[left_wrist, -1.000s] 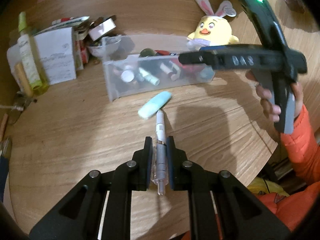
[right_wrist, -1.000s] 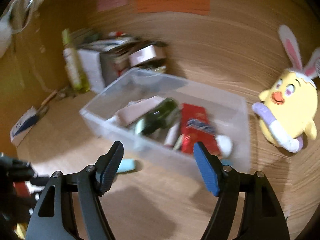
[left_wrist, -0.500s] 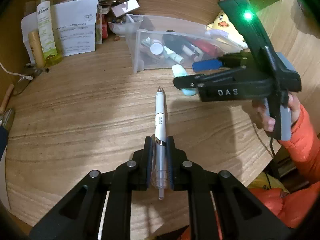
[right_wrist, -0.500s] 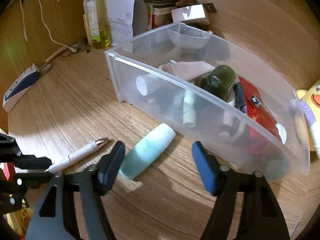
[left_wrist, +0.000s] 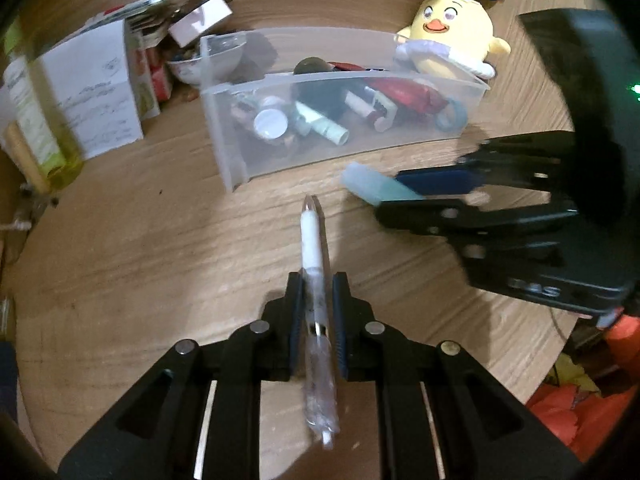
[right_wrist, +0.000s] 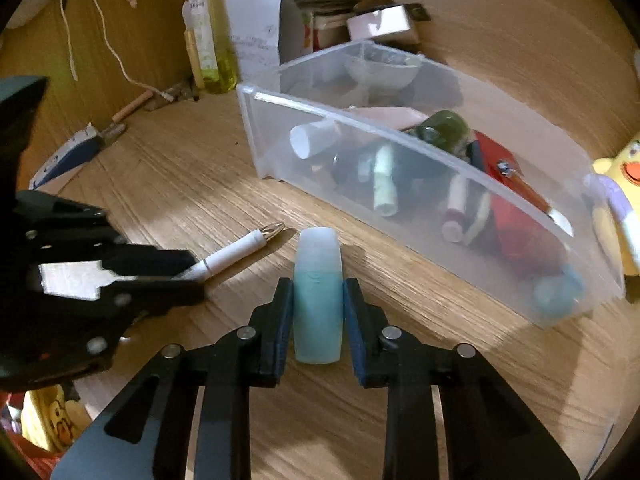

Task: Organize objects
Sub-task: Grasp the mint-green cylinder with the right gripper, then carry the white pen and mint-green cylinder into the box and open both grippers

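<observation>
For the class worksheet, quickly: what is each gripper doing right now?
Left gripper: shut on the white pen.
Right gripper: jaws closing on the teal tube, pads at its sides.

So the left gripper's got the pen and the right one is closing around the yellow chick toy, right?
Not the chick. The right gripper is closing around the teal tube, as the right wrist view shows. The left gripper does hold the pen.

- It looked like a home desk — a wooden tabletop crowded with personal clutter.
- A yellow chick plush, a clear bin of cosmetics and a spray bottle pointed to it.
</observation>
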`<control>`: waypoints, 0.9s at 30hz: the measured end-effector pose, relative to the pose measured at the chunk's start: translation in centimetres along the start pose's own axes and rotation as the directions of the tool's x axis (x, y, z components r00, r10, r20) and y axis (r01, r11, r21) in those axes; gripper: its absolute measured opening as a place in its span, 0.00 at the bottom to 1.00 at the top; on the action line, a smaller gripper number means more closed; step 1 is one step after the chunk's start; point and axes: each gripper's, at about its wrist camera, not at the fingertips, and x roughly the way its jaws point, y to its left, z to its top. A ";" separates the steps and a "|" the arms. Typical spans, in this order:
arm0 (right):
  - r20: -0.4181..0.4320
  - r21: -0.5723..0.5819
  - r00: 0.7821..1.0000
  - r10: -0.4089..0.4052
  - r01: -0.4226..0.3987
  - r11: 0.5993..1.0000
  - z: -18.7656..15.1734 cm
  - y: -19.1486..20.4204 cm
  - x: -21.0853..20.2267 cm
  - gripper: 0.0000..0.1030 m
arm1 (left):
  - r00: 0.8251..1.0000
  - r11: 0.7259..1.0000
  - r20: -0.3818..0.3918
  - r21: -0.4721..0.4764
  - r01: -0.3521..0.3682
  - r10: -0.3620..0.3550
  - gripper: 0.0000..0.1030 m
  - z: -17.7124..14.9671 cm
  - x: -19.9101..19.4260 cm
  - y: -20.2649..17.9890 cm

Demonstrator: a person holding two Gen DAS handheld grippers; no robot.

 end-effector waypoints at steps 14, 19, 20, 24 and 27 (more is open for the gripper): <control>0.225 0.091 0.973 -0.047 0.027 0.995 1.0 -4.0 -8.1 0.22 | 0.985 1.000 0.174 -0.012 0.011 -0.009 0.10 3.1 -5.6 -1.2; 0.300 0.132 0.951 -0.073 0.034 0.991 2.7 -5.8 -10.0 0.22 | 0.963 0.999 0.270 -0.039 0.023 -0.012 0.10 5.5 -8.2 -1.1; 0.310 0.138 0.947 -0.079 0.038 0.990 3.1 -6.2 -10.2 0.22 | 0.959 0.999 0.283 -0.046 0.025 -0.011 0.10 6.1 -8.5 -0.9; 0.331 0.167 0.936 -0.120 0.067 0.984 4.5 -7.5 -10.3 0.22 | 0.941 0.997 0.337 -0.075 0.009 0.017 0.10 8.6 -9.2 -0.5; 0.304 0.189 0.940 -0.154 0.099 0.977 5.2 -8.7 -9.1 0.22 | 0.933 0.995 0.358 -0.103 -0.006 0.043 0.10 10.6 -8.9 -0.1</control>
